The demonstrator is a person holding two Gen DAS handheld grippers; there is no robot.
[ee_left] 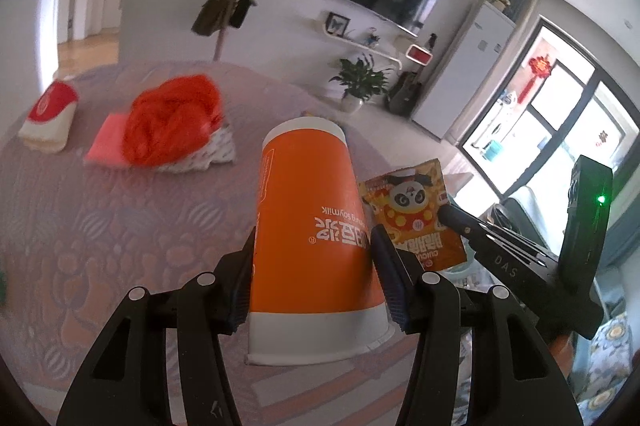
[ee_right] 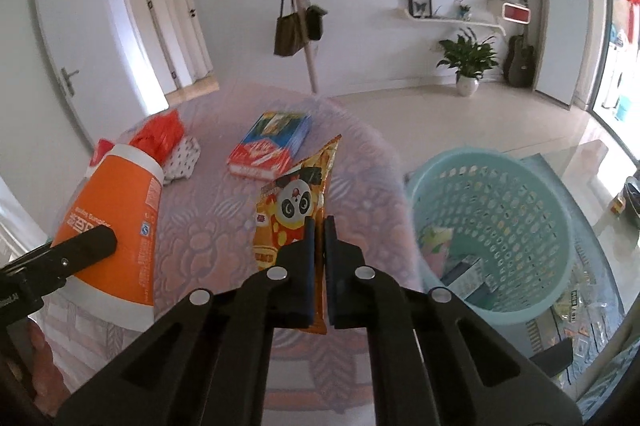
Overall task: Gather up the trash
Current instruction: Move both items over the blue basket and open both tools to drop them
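Both hands are loaded: the left gripper is clamped around one orange paper cup, held upside down, and the right gripper is pinched tight on one panda snack packet. Both look lifted off the bed. The teal basket, just right of the right gripper, already holds a few bits, so I'd guess it's partway done. Ahead on the bed: one book and one red plastic bag.

Your left gripper and right gripper are matte black, with blue ribbed pads, silver round pivot pins, and "DAS" lettering beside a green light.
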